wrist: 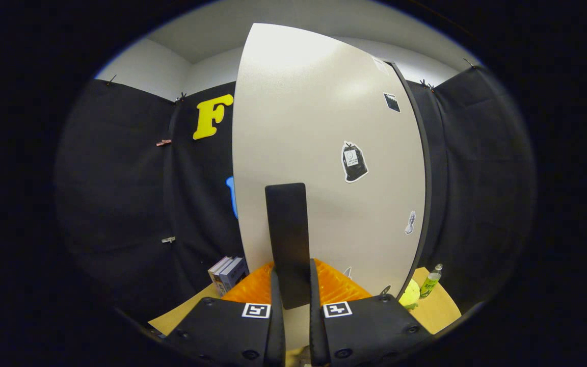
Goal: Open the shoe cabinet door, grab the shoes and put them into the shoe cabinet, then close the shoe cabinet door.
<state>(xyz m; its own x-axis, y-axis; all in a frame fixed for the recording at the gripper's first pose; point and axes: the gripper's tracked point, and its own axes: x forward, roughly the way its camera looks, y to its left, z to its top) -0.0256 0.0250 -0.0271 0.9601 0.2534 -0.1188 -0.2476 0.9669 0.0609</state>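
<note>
The shoe cabinet door (324,127) is a tall white panel with a few stickers, rising straight ahead of the fingers. Its flat black handle (287,239) stands upright on the panel and runs down between my two fingers. The gripper (295,300) is shut on that handle, one finger pressing each side of its lower end. A dark strip (424,173) runs along the door's right edge. I cannot tell how far the door stands from the cabinet body.
An orange ribbed thing (335,288) lies just beyond the fingers at the foot of the door. A few books (228,274) stand to its left on the tan tabletop (438,308). A green bottle (430,281) and a yellow-green object (409,294) sit to the right.
</note>
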